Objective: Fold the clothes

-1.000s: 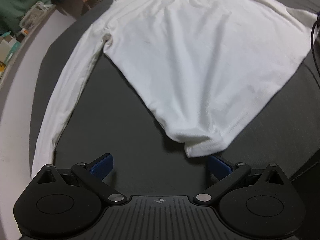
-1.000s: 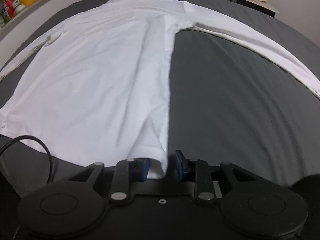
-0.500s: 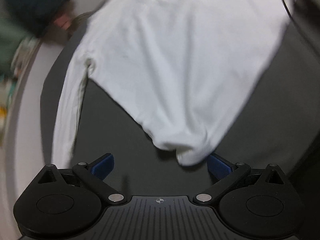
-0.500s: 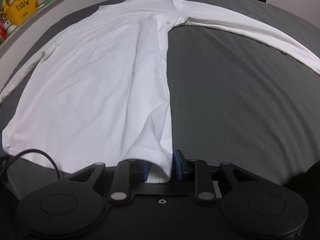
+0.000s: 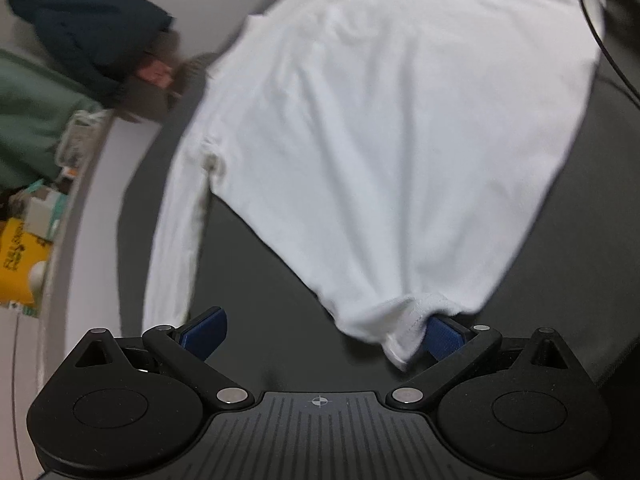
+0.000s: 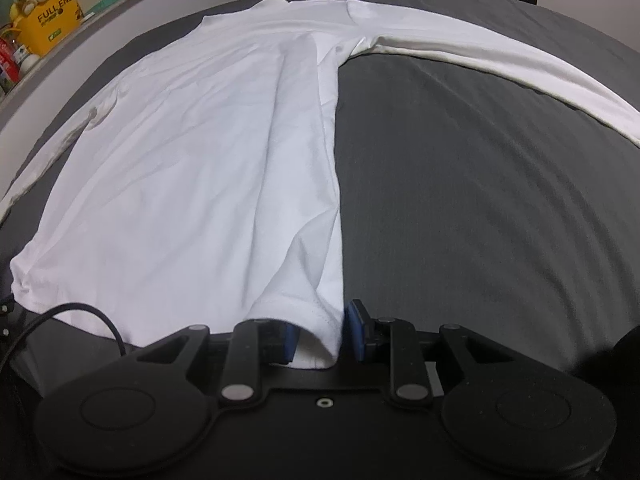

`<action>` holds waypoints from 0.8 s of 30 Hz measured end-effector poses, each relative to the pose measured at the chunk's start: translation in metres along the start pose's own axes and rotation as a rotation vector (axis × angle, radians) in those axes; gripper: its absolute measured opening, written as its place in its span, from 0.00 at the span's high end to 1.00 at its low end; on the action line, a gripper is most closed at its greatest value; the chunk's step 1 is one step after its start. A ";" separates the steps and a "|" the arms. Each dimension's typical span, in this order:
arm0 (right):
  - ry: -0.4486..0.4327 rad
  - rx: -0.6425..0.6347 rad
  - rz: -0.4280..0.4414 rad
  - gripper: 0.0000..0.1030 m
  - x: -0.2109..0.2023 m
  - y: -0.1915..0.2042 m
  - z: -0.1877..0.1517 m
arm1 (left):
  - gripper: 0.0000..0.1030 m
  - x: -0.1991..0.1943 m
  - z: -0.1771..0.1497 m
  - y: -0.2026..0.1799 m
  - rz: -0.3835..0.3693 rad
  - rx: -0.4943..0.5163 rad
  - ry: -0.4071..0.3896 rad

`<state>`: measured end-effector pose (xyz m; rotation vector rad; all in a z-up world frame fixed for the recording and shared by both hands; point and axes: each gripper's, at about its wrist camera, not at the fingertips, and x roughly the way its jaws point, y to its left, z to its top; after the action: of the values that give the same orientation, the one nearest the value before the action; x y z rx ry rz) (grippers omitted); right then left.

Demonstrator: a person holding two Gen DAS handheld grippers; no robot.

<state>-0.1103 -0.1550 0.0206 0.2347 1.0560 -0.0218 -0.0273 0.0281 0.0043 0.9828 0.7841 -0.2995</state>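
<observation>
Right gripper (image 6: 322, 336) jaws narrow, pinching; left gripper (image 5: 322, 330) jaws wide apart.

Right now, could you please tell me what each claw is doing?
Left claw: open wide; the white shirt hem lies against one finger only.
Right claw: closed on the shirt's hem corner.

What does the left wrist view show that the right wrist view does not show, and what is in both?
Only the left wrist view: the left gripper wide open, a hem corner lying against one blue finger, and dark and green clothing beside the bed.
Only the right wrist view: the right gripper with the other hem corner between its fingers, and a long sleeve stretched sideways.
Both: the white shirt on grey bedding, and the yellow box.
</observation>
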 end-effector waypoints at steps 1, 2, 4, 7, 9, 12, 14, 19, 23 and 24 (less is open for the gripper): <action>-0.004 0.002 0.002 0.75 -0.001 -0.001 0.000 | 0.00 -0.001 0.001 0.003 0.015 -0.019 -0.010; -0.005 0.004 0.003 0.75 0.000 -0.001 0.001 | 0.00 -0.002 0.002 0.007 0.028 -0.045 -0.017; -0.005 0.007 0.005 0.75 0.001 -0.002 0.002 | 0.00 0.001 0.004 0.017 0.034 -0.116 -0.021; 0.002 0.003 0.007 0.75 0.003 -0.001 0.003 | 0.00 0.008 0.009 0.031 0.021 -0.224 -0.010; 0.007 -0.006 0.006 0.75 0.005 0.000 0.003 | 0.00 0.016 0.013 0.035 0.013 -0.265 0.005; 0.007 -0.017 0.001 0.74 0.006 0.002 0.003 | 0.00 0.027 0.020 0.034 0.006 -0.288 0.027; 0.002 -0.016 0.001 0.73 0.007 0.002 0.003 | 0.00 0.032 0.027 0.034 0.003 -0.303 0.037; -0.025 0.005 0.001 0.67 0.007 0.000 0.007 | 0.00 0.050 0.040 0.048 -0.035 -0.433 0.066; -0.031 0.025 -0.003 0.63 0.007 -0.006 0.010 | 0.00 0.067 0.032 0.069 -0.101 -0.566 0.122; -0.030 0.034 0.002 0.63 0.007 -0.007 0.010 | 0.00 0.067 0.029 0.074 -0.126 -0.584 0.124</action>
<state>-0.0992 -0.1633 0.0177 0.2656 1.0264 -0.0419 0.0733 0.0516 0.0118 0.4053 0.9769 -0.1038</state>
